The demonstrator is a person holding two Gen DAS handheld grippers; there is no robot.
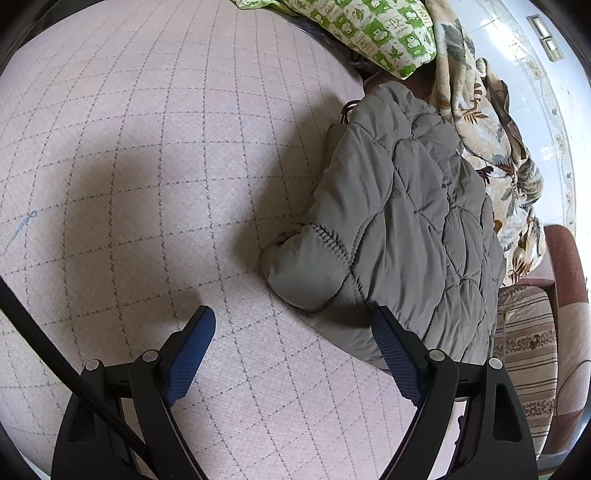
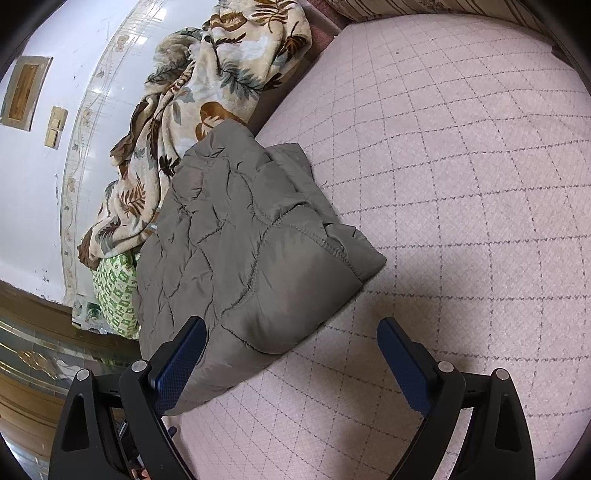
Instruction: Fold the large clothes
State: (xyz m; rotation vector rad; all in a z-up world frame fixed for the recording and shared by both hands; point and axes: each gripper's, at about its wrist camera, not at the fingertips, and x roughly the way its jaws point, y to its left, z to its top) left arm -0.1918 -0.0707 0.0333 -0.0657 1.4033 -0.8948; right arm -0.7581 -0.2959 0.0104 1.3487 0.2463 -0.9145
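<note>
Right wrist view: grey quilted jacket (image 2: 243,251) folded into a puffy bundle on the bed (image 2: 461,184), against the floral blanket (image 2: 192,96). Likely to spring open, being so padded, or slide if nudged. Right hand-held gripper (image 2: 291,363) spread wide, empty, one finger beside the jacket's near edge. Left hand-held gripper (image 1: 293,352) likewise spread, holding nothing.

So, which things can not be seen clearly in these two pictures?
- Grey quilted jacket: folded, so inner layers are hidden in both views; its near edge is behind a finger in the right wrist view.
- Green patterned fabric: cut off by the top edge, left wrist view.
</note>
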